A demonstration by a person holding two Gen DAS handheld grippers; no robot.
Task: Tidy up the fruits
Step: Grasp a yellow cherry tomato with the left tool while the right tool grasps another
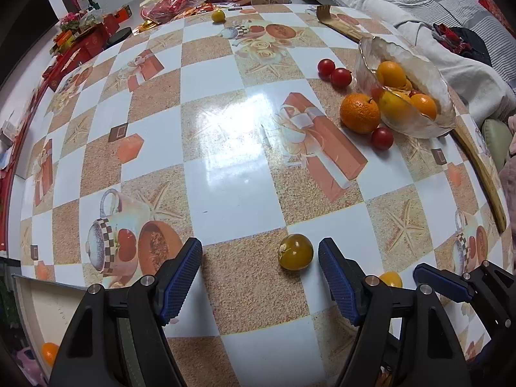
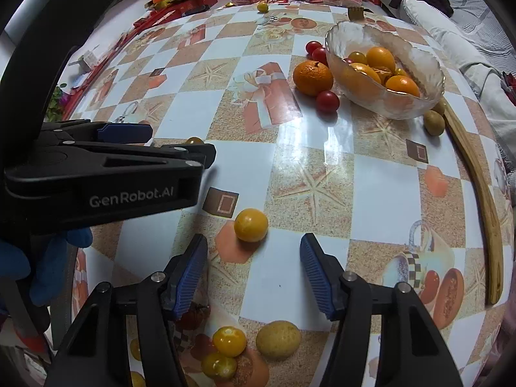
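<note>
Left tongs [image 1: 260, 254] spread, yellow-green tomato [image 1: 295, 252] between tips on table [image 1: 225, 167]. Only right view shows right tongs [image 2: 253, 258] spread behind yellow tomato [image 2: 251, 224]. Glass bowl [image 2: 383, 64] holds oranges far right; snack clutter beyond

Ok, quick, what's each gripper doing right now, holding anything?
Left gripper: open, empty, a yellow-green tomato between its fingers on the table.
Right gripper: open, empty, a yellow tomato just ahead.
</note>
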